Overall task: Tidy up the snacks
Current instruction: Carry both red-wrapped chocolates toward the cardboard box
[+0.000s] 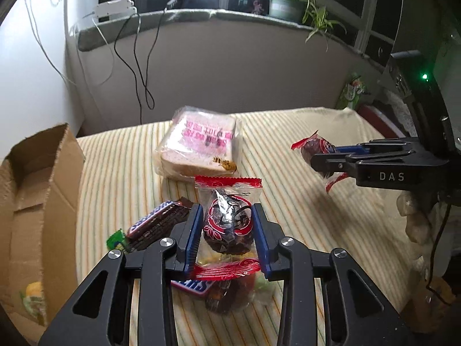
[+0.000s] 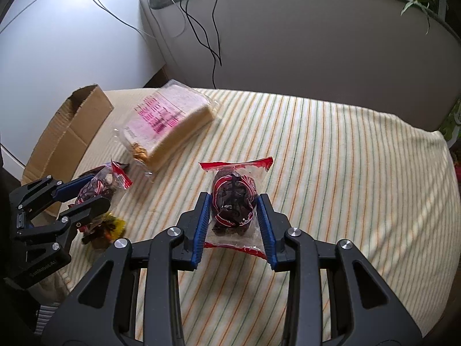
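The left gripper [image 1: 227, 230] is clamped on a red-and-clear wrapped date snack [image 1: 229, 225], its blue pads pressing both sides, the packet lifted above a small pile of snacks [image 1: 161, 225] on the striped cloth [image 1: 288, 216]. The right gripper [image 2: 234, 219] grips a second wrapped date snack [image 2: 234, 201] the same way, held clear of the cloth to the right of the pile. Beyond the pile, farther off, lies a bagged sandwich loaf [image 1: 201, 144]. At the far left stands an open cardboard box [image 1: 34, 201].
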A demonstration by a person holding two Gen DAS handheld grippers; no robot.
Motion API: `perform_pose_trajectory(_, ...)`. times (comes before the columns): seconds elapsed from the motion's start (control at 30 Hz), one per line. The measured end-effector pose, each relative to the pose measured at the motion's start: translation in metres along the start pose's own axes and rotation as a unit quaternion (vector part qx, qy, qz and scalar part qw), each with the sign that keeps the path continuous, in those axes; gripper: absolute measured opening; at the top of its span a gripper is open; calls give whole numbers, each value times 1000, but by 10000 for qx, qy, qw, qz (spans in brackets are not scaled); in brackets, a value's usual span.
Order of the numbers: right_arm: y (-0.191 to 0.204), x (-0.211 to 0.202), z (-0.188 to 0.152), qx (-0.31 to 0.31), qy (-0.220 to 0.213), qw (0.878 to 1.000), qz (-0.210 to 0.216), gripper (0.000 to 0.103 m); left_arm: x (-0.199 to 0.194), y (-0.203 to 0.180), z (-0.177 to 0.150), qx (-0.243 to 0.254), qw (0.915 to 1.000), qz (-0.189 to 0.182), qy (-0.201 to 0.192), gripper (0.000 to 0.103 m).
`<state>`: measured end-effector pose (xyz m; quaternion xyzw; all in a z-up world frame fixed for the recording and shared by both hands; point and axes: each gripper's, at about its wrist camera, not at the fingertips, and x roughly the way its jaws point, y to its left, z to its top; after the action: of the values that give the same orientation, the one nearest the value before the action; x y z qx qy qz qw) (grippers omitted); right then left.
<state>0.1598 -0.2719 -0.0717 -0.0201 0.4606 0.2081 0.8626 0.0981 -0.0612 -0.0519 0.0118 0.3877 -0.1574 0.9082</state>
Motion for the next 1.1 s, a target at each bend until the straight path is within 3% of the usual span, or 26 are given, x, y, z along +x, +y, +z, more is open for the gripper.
perform_pose_trajectory(0.27, 29, -21, 4, -183, -237, 9995, 74, 35, -34, 15, -2, -180, 9991, 103, -369, 33)
perform_pose_trajectory(0.7, 106, -36, 20, -706, -443, 9955, 453, 35, -83, 70, -9, -542, 9930, 680, -802, 33)
perform_pose_trajectory(1.1, 178, -9, 53, -1191, -451, 9891, 744, 35, -110, 127, -28, -879, 9845, 1174, -957, 32)
